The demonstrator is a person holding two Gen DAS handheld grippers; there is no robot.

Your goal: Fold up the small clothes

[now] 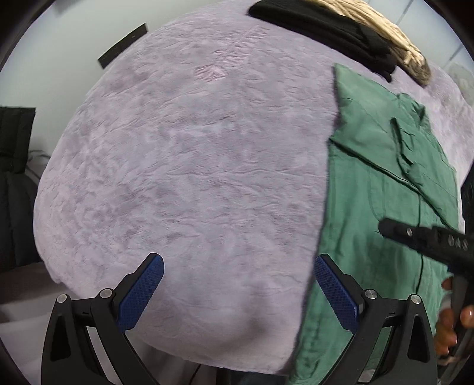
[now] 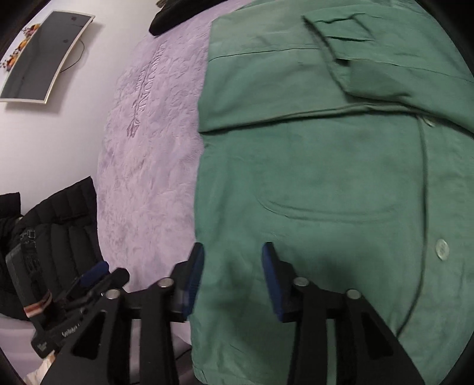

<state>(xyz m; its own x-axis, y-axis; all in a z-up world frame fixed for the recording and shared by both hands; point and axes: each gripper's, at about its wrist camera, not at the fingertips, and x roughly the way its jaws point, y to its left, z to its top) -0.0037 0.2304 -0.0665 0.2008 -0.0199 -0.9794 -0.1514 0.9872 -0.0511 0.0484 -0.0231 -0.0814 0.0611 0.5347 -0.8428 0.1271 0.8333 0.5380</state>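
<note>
A green button-up shirt (image 1: pixel 379 189) lies flat on the lilac bedspread (image 1: pixel 189 165), with a sleeve folded across its upper part. In the right wrist view the shirt (image 2: pixel 326 165) fills the right side, with a white button (image 2: pixel 442 249) showing. My left gripper (image 1: pixel 238 263) is open and empty, above the bedspread just left of the shirt's left edge. My right gripper (image 2: pixel 232 251) is open, its jaws partly apart, empty and just above the shirt's left edge. The right gripper also shows in the left wrist view (image 1: pixel 385 226) over the shirt.
Black folded clothing (image 1: pixel 323 26) and a beige knit item (image 1: pixel 394 38) lie at the far edge of the bed. A black padded jacket (image 2: pixel 56 219) sits left of the bed. A framed picture (image 2: pixel 44 56) hangs on the wall.
</note>
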